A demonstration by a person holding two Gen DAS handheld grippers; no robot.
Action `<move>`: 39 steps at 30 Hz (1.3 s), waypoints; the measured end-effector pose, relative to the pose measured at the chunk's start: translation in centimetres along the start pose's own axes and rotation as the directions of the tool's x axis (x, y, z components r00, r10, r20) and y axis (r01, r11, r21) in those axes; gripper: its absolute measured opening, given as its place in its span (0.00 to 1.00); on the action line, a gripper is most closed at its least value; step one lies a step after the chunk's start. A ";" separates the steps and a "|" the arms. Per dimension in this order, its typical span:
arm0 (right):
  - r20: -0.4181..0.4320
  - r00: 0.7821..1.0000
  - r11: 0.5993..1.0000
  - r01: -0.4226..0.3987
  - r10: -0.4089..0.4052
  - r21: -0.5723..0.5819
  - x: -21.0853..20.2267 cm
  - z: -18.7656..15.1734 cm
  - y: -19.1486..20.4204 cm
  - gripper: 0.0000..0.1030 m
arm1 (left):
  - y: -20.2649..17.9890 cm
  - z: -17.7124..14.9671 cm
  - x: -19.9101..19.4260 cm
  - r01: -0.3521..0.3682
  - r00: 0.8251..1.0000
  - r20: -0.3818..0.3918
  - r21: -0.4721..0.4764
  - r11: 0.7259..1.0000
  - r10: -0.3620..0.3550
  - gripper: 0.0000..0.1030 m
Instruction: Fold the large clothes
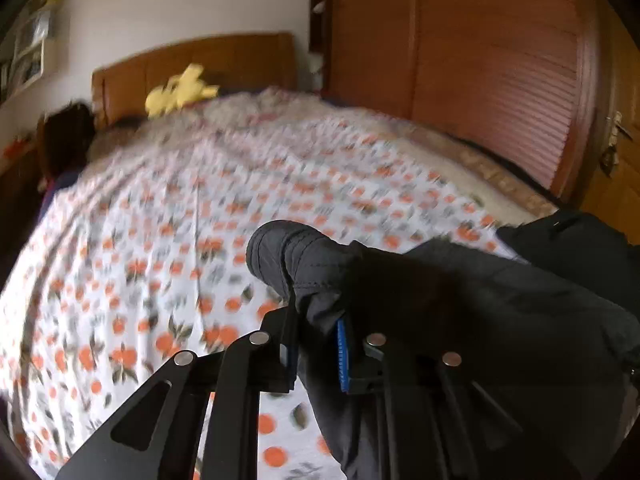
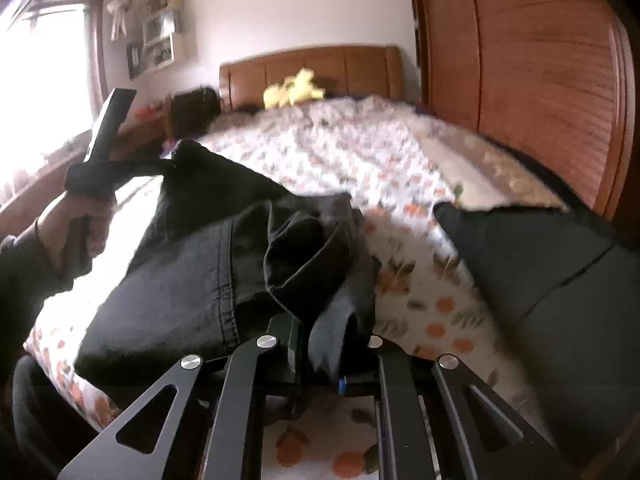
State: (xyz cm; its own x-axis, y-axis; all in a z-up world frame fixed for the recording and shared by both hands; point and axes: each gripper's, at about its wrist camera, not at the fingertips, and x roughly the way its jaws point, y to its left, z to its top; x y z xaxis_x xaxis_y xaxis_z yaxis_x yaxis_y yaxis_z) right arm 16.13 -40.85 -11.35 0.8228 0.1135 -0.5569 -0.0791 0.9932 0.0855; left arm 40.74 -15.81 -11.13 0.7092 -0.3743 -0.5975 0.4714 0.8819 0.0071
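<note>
garment (image 1: pixel 460 280) – pinched in left hand-held gripper (image 1: pixel 318 344) | right hand-held gripper (image 2: pixel 334 344) – clamps its fold

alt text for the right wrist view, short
The right gripper pinches a fold of a black fabric garment above a bed with a white orange-print sheet. At left, a hand raises the left gripper, clamped on the same garment.

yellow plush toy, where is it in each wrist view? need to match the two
Left wrist: yellow plush toy upper left, at the far end of the bed.
Right wrist: yellow plush toy top centre, same spot.
Shared landmark: wooden headboard right behind the toy in both.
</note>
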 end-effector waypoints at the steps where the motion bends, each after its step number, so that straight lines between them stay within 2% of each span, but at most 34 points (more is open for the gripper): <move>1: 0.024 1.000 1.000 -0.001 0.001 0.006 -0.6 0.5 -0.5 0.09 | -1.2 0.8 -0.6 0.003 1.000 0.018 0.013 1.000 -0.004 0.14; 7: 0.138 0.989 0.998 0.061 -0.061 0.000 -5.0 3.8 -4.4 0.08 | -9.0 6.9 -3.2 0.029 0.991 0.128 0.066 0.997 -0.037 0.14; 12: 0.205 0.964 0.982 0.183 -0.171 -0.040 -9.7 6.4 -8.2 0.08 | -17.0 12.3 -2.8 0.059 0.983 0.165 0.160 0.985 -0.086 0.14; 17: 0.232 0.926 0.951 0.310 -0.298 -0.017 -13.5 7.7 -13.9 0.08 | -25.0 16.4 -1.5 0.123 0.968 0.190 0.196 0.973 -0.161 0.15; 20: 0.230 0.902 0.927 0.375 -0.366 0.006 -15.1 7.8 -17.0 0.08 | -29.9 17.7 0.3 0.170 0.959 0.184 0.226 0.959 -0.214 0.15; 25: 0.190 0.862 0.882 0.465 -0.470 0.073 -17.1 6.2 -22.1 0.09 | -36.0 17.2 5.0 0.273 0.948 0.102 0.234 0.933 -0.303 0.16; 28: 0.107 0.870 0.876 0.472 -0.481 0.099 -15.9 4.4 -24.3 0.10 | -38.9 14.8 8.2 0.304 0.949 -0.001 0.272 0.913 -0.315 0.20; 30: 0.045 0.868 0.866 0.488 -0.495 0.108 -14.5 2.7 -25.4 0.14 | -39.5 13.1 9.2 0.281 0.958 -0.024 0.289 0.915 -0.287 0.26; 32: 0.021 0.860 0.853 0.504 -0.511 0.134 -14.2 1.6 -26.0 0.29 | -39.2 11.6 9.2 0.241 0.968 -0.007 0.297 0.924 -0.250 0.29; 33: 0.022 0.857 0.850 0.507 -0.515 0.145 -14.3 1.3 -25.8 0.36 | -38.9 11.0 9.0 0.244 0.967 -0.003 0.299 0.922 -0.255 0.32; 35: 0.030 0.857 0.848 0.504 -0.515 0.162 -15.1 0.7 -25.9 0.39 | -38.2 9.9 8.2 0.237 0.968 0.004 0.305 0.922 -0.250 0.43; 36: 0.039 0.854 0.847 0.507 -0.518 0.162 -15.5 0.8 -25.8 0.46 | -37.8 9.3 7.5 0.240 0.966 0.014 0.308 0.921 -0.257 0.46; 38: 0.071 0.839 0.837 0.525 -0.539 0.151 -16.1 1.2 -25.2 0.63 | -36.6 8.1 5.6 0.245 0.961 0.044 0.315 0.917 -0.272 0.61; 39: 0.095 0.832 0.834 0.532 -0.547 0.145 -16.5 1.4 -24.9 0.63 | -36.0 7.6 4.9 0.246 0.959 0.058 0.320 0.915 -0.278 0.65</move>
State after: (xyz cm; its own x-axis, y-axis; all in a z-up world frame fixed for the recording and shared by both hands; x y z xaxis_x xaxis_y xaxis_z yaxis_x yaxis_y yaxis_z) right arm 5.32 -67.52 -3.10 0.7812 -0.4514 -0.4313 0.4534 0.8851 -0.1050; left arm 31.18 -51.59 -8.19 0.5794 -0.6206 -0.5285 0.7735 0.6230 0.1165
